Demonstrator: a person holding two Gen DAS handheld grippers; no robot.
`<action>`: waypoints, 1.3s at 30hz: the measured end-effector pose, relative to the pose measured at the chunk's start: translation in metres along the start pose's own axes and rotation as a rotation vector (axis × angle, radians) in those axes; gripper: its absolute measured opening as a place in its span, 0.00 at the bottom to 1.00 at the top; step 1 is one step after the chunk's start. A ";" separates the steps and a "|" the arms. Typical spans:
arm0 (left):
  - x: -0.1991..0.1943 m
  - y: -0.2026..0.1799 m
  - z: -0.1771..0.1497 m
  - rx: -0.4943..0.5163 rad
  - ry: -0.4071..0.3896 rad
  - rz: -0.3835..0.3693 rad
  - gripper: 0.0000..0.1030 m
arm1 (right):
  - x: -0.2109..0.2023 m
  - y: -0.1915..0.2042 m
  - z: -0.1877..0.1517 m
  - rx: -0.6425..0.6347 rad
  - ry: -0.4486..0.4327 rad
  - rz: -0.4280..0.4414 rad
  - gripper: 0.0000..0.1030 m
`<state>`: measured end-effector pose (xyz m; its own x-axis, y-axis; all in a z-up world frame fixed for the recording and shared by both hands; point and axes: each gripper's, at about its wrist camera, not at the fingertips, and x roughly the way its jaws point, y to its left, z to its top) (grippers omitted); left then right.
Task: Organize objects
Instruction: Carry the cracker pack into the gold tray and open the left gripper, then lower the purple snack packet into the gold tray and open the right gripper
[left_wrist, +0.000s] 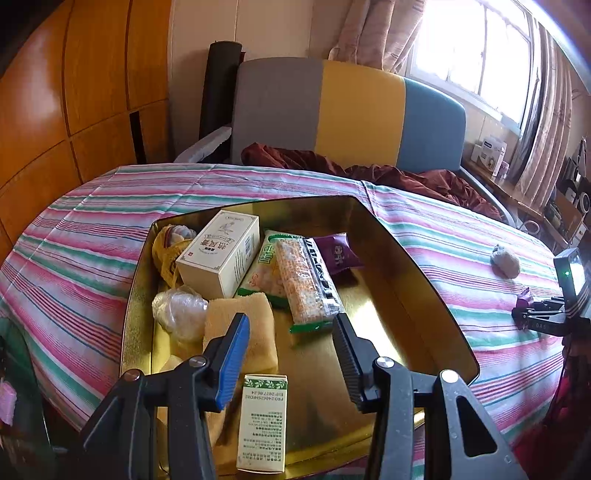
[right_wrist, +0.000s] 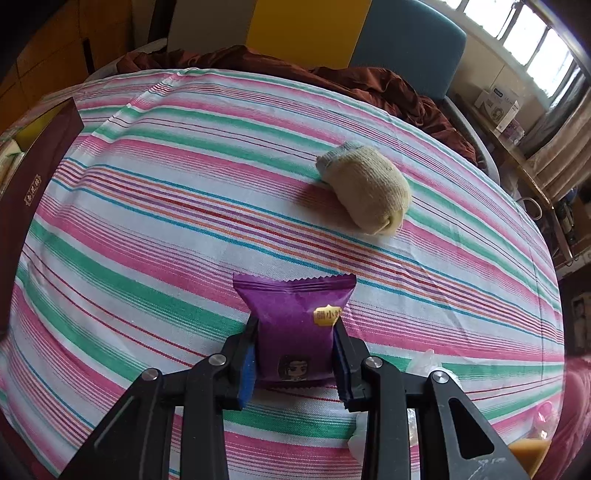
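A gold tin box (left_wrist: 424, 280) lies on the striped bedspread and holds a white carton (left_wrist: 218, 254), a long cracker pack (left_wrist: 306, 280), a purple snack packet (left_wrist: 338, 253), a yellow sponge (left_wrist: 240, 332), a wrapped clear bundle (left_wrist: 179, 310) and a small white-green box (left_wrist: 262, 421). My left gripper (left_wrist: 291, 332) is open and empty, just above the tin's near part. My right gripper (right_wrist: 295, 328) is shut on another purple snack packet (right_wrist: 295, 321) low over the bedspread. A rolled beige sock (right_wrist: 365, 192) lies beyond it; it also shows in the left wrist view (left_wrist: 505, 260).
A dark red box side (right_wrist: 33, 184) stands at the left edge of the right wrist view. A dark red blanket (left_wrist: 388, 173) is bunched at the bed's far side under a grey, yellow and blue headboard (left_wrist: 354, 118). Shelves with clutter (left_wrist: 561, 199) line the right wall.
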<state>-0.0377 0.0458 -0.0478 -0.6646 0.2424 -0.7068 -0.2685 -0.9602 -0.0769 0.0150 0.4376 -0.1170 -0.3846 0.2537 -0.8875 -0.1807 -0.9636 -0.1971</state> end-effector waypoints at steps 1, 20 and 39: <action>0.000 0.001 0.000 0.000 0.001 -0.003 0.45 | -0.001 0.001 0.000 0.001 0.002 -0.003 0.32; -0.007 0.026 -0.009 -0.065 0.006 -0.029 0.46 | -0.089 0.135 0.047 -0.057 -0.193 0.380 0.32; -0.002 0.055 -0.013 -0.144 0.021 -0.013 0.45 | -0.085 0.249 0.092 -0.195 -0.221 0.419 0.68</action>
<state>-0.0416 -0.0097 -0.0600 -0.6470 0.2532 -0.7192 -0.1733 -0.9674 -0.1847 -0.0803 0.1842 -0.0520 -0.5741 -0.1662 -0.8018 0.1941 -0.9789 0.0640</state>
